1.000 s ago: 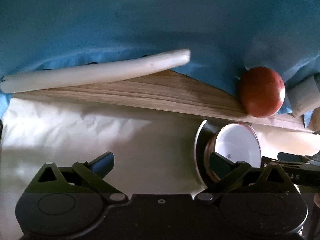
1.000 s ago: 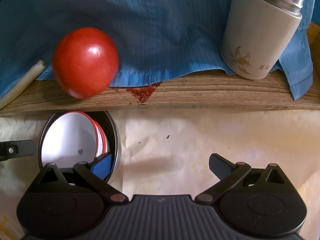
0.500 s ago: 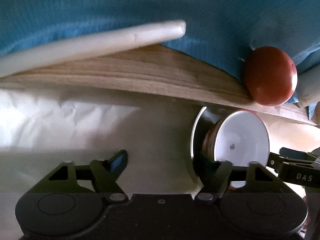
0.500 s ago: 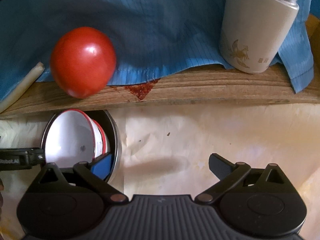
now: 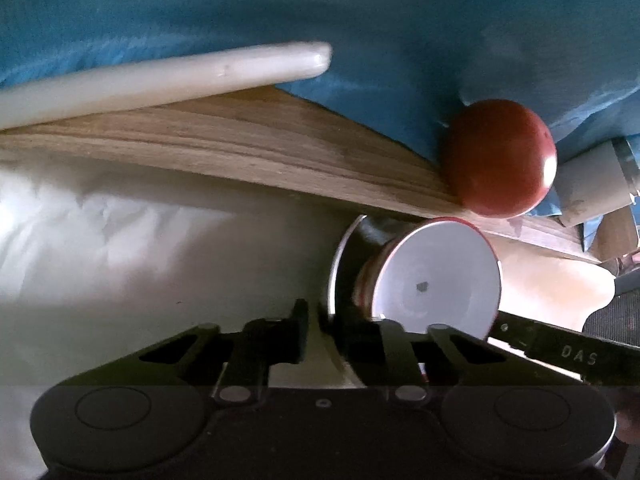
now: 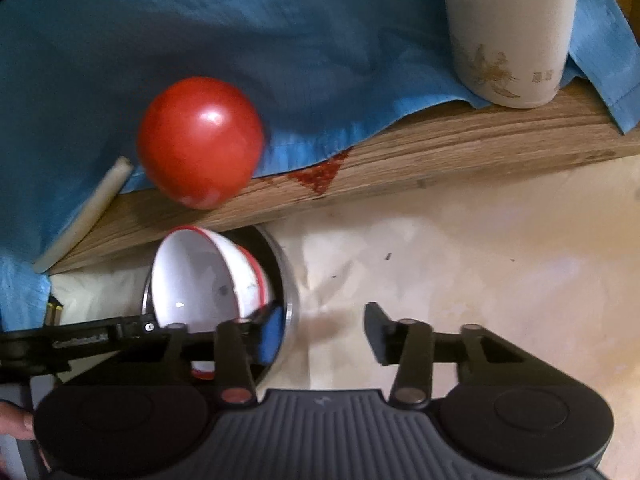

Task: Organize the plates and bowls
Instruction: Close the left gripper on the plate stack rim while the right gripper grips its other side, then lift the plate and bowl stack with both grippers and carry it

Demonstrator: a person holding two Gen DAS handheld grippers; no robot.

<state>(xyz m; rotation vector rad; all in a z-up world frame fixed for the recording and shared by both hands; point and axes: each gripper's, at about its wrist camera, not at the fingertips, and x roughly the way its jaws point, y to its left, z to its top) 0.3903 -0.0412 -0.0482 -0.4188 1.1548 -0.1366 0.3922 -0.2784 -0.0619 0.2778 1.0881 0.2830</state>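
- Bowls first: white bowl (image 5: 436,280) with a red rim sits tipped on its side inside a metal bowl (image 5: 340,264), both down on the cream-papered worktop (image 5: 140,260) right under the edge of a wooden shelf (image 5: 248,144).
- Left wrist view has the left gripper (image 5: 320,330) with its jaws pinched nearly together around the metal bowl's rim at 6 o'clock, one finger outside and one inside. Looks like it's clamped on that rim.
- Same view shows the white bowl's mouth facing nearly straight at the camera, leaning toward 3 o'clock. There's a small dark mark in its bottom.
- Right wrist view gives the other angle: here the white bowl (image 6: 196,284) opens toward 9 o'clock and its base points toward 3, nested against the metal bowl (image 6: 290,284).
- Right gripper (image 6: 320,332) has its jaws spread wide with nothing between them. Its left finger (image 6: 268,332) sits in front of the bowls, can't tell if it touches them.
- Only the right view shows the cream flask (image 6: 508,32) properly, standing on the shelf at 1 o'clock. In the left view it's just a sliver at 3.
- Red tomato (image 6: 200,142) rests on the shelf edge just above the bowls, against the blue cloth (image 6: 280,40).
- Left view alone shows the full white board (image 5: 160,80) lying along the shelf, long axis 9 to 2.
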